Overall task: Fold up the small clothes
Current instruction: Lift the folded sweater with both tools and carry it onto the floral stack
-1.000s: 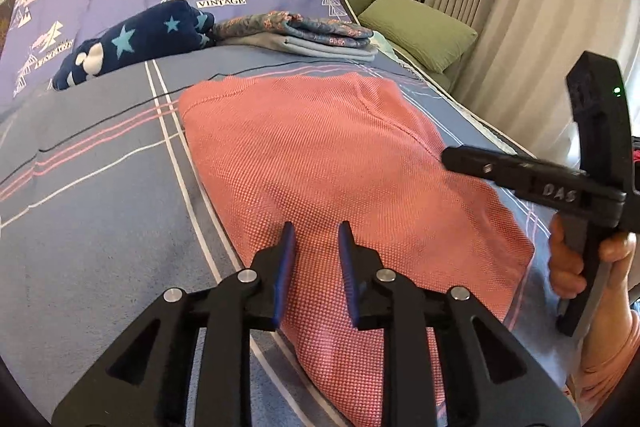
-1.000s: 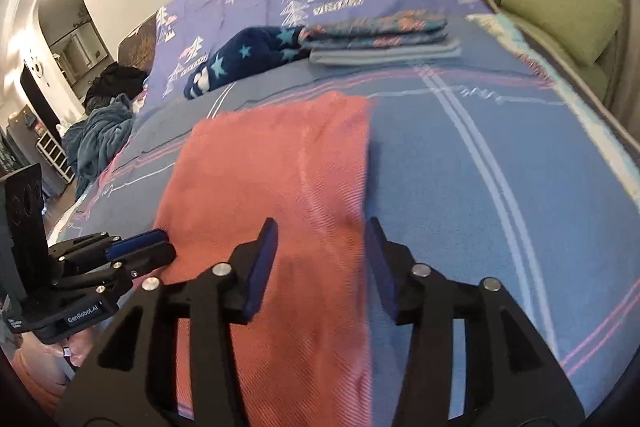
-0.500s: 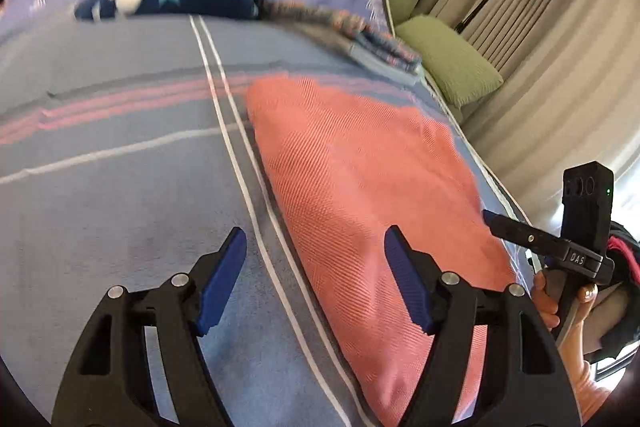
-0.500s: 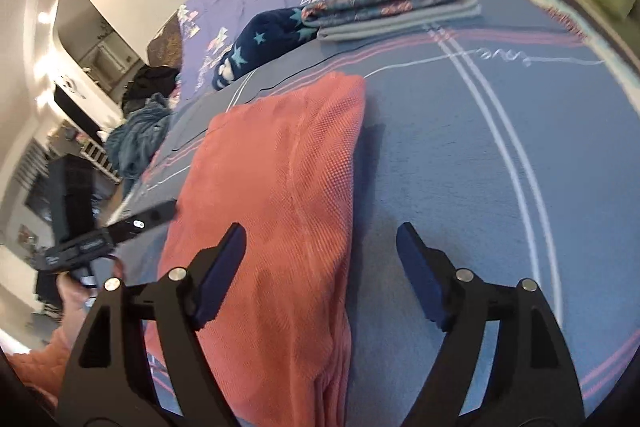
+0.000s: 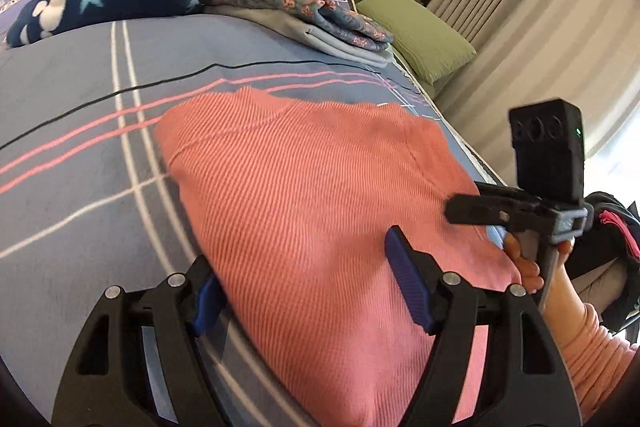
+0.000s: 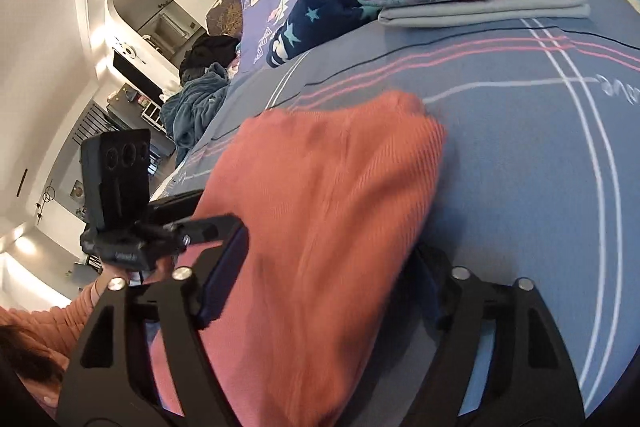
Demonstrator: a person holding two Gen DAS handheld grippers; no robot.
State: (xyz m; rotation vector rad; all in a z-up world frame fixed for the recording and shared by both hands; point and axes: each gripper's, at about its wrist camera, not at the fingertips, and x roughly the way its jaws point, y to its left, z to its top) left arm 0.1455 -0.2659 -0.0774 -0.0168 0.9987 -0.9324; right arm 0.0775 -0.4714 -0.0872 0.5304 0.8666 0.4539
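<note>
A blue striped bed [image 5: 72, 99] carries a folded pink garment [image 5: 312, 195]. The left tool [image 5: 308, 291] stands wide astride its near edge. The right tool [image 6: 320, 291] is closing around the other edge, not yet gripping.

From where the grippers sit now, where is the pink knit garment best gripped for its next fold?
Grip the pink knit garment at its near edge, one corner per gripper, coming from the near bedside. It lies flat, already folded narrow, with both near corners hanging free at the mattress edge between each gripper's jaws.
</note>
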